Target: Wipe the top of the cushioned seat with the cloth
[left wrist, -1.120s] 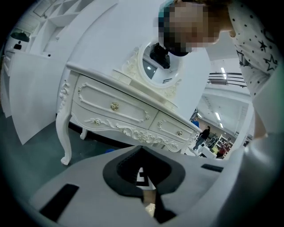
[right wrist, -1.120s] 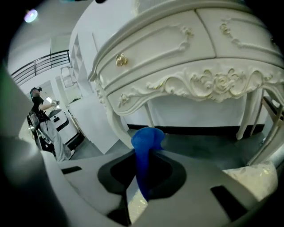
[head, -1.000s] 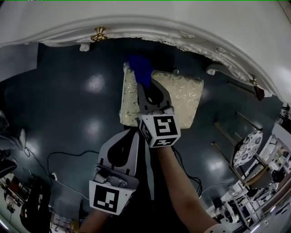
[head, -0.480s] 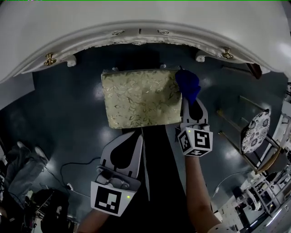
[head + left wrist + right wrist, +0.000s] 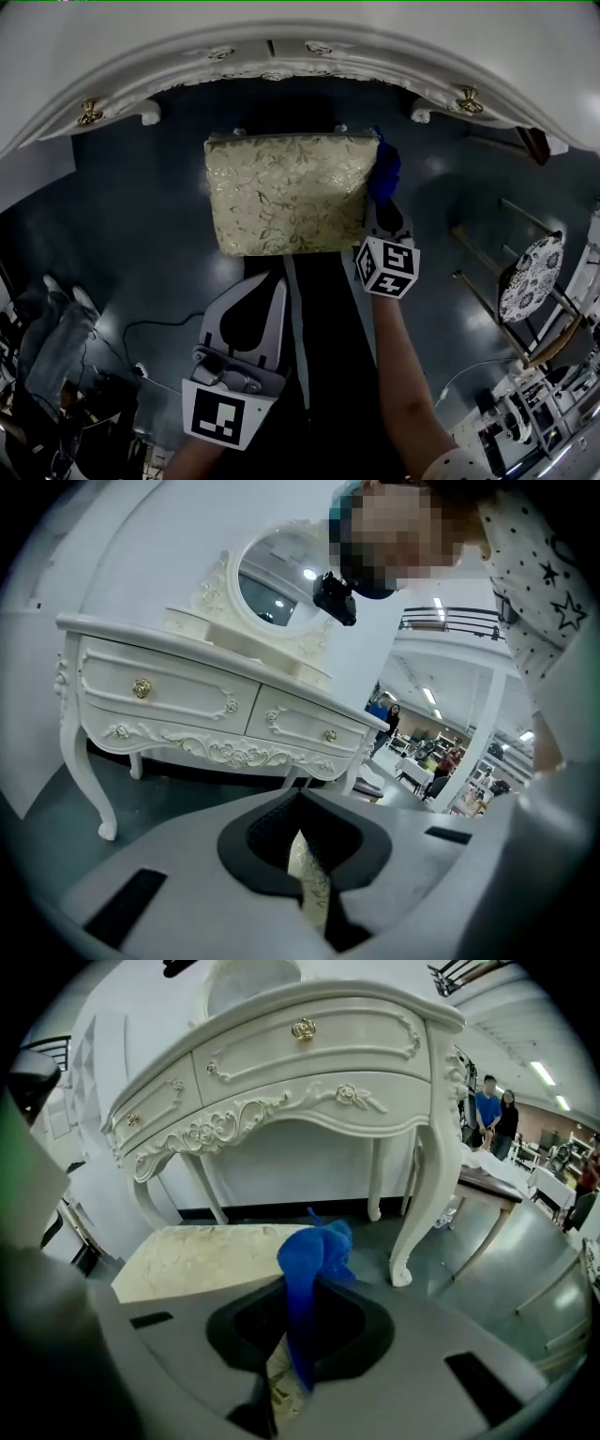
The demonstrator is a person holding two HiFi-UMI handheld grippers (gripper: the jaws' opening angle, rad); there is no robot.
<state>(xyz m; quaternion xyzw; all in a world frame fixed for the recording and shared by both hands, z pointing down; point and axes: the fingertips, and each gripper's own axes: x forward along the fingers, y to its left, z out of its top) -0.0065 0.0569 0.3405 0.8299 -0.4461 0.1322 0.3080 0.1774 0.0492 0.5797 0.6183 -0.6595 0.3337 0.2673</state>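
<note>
The right gripper (image 5: pixel 382 208) pinches the blue cloth (image 5: pixel 384 171) between its fingers at the right edge of the cushioned seat (image 5: pixel 281 192), which spreads to their left, while the left gripper (image 5: pixel 277 283) keeps its fingers together on nothing, the seat just ahead of their tips
</note>
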